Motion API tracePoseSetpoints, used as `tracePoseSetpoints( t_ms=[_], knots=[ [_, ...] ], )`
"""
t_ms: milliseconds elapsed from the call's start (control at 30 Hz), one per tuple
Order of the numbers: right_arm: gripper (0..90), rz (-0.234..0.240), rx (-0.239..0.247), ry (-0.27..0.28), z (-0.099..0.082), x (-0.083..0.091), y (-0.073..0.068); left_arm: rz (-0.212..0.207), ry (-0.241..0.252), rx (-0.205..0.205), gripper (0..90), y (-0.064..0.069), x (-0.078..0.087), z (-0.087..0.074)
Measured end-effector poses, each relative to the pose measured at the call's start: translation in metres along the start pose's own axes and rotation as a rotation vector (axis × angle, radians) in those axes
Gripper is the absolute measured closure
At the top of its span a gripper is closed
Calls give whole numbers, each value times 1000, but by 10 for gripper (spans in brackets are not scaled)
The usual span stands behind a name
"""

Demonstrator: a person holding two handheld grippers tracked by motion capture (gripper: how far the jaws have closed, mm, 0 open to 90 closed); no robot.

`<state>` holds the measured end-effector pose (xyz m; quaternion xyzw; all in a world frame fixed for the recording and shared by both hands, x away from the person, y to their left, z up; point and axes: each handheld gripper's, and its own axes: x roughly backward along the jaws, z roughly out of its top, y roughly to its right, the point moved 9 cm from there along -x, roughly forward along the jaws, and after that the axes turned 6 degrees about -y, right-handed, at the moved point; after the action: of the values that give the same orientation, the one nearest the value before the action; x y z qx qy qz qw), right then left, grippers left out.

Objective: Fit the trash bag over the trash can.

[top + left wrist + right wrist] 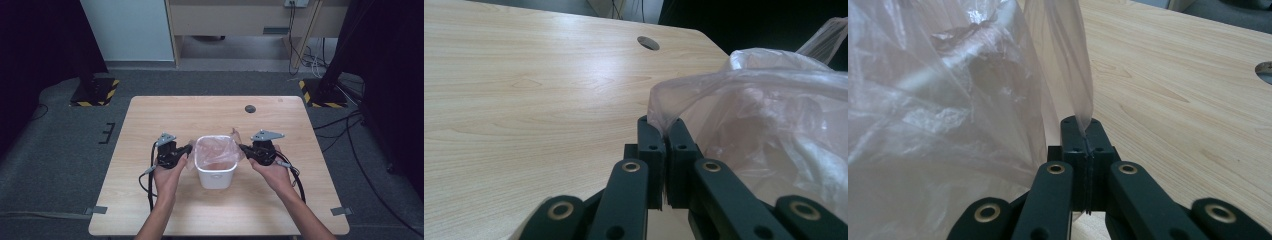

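Black jaws of the left gripper (pixel 666 131) pinch the edge of the thin pink plastic bag (pixel 769 125), which sits inside the white bin (pixel 216 175) at the middle of the wooden table (pixel 150 125). On the opposite side, the right gripper (pixel 1083 131) is pressed together on another fold of that film. To line the bin well, I judge both hands should pull outward evenly and fold the edge down over the rim without tearing.

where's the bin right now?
High view: white bin stands mid-table, slightly toward the near edge, between left gripper and right gripper, lined with the pink bag.
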<state>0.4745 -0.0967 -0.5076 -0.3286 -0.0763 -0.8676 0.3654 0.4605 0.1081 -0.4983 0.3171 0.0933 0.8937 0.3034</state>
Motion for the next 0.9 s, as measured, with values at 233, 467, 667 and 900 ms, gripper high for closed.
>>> tracePoseSetpoints(
  t_ms=[233, 467, 667, 900],
  knots=[
    [861, -9, -8, 15, 2, 4, 2, -2, -6, -21, 836, 3, 2, -1],
    [711, -37, -23, 104, 14, 26, 9, 6, 49, -36, 661, 5, 14, 8],
    [629, -43, -28, 148, 19, 40, 12, -2, 76, -50, 601, 6, 26, 12],
    [624, -31, -24, 178, 25, 56, 8, -8, 74, -89, 528, 7, 39, 10]
  ],
)
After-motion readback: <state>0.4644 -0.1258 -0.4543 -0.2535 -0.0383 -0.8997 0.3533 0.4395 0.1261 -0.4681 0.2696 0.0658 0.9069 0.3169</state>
